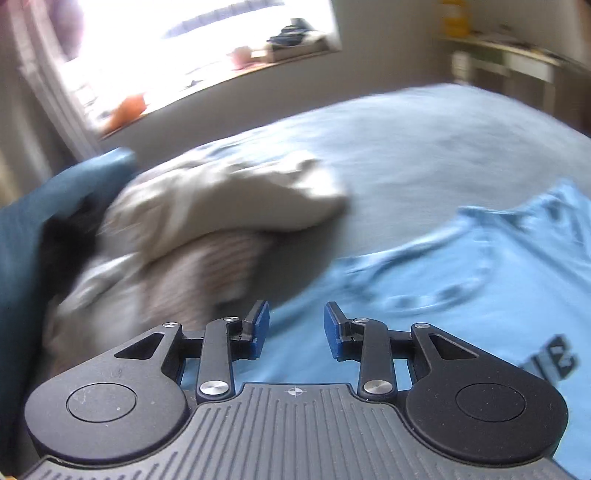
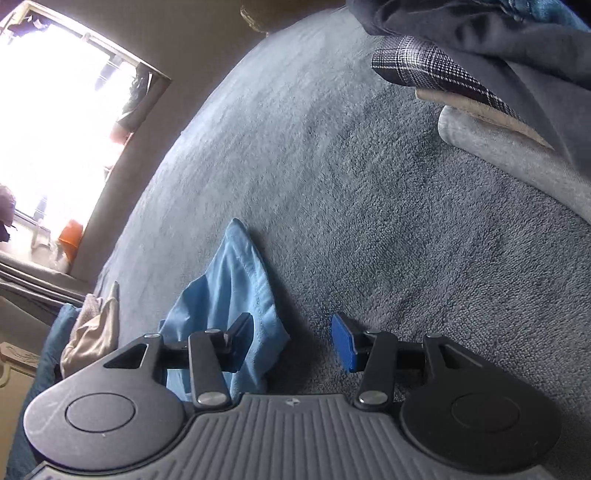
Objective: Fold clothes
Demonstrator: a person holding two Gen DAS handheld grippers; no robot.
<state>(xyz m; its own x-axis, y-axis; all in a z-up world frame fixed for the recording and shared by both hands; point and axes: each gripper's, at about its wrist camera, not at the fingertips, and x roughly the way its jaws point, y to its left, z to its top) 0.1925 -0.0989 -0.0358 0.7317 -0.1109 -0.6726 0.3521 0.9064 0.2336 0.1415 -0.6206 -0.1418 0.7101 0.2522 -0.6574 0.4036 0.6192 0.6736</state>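
Where left wrist view begins, at far left: teal cushion (image 1: 33, 236), blurred. Next to it, heap of pale clothes (image 1: 207, 221), beige on top, striped piece beneath, smeared by motion. Behind, bright window (image 1: 192, 48) with clutter on sill. Centre bottom: left gripper (image 1: 296, 325), jaws apart, nothing between pads, hovering over edge of blue shirt (image 1: 461, 288). Shirt spread flat on grey-blue bedspread (image 1: 424, 155), dark print visible at right, collar area creased. Desk (image 1: 517, 59) in far right corner, blurred.

Right wrist view, left to right: window (image 2: 55, 122) blown out white, orange object (image 2: 70, 236) on sill. Below, beige cloth (image 2: 94, 328) bunched at bed edge. Then a sleeve or corner of blue shirt (image 2: 236, 295), rumpled, lying on bedspread (image 2: 369, 221). Right gripper (image 2: 295, 341) jaws parted; left finger overlapping shirt fabric in view, right pad (image 2: 343, 345) clear over bare bedspread; no pinch on cloth seen. Upper right: stack of folded garments, dark cloth (image 2: 480, 33) uppermost, plaid piece (image 2: 428, 70), cream layer, grey fleece (image 2: 517, 158) at bottom.
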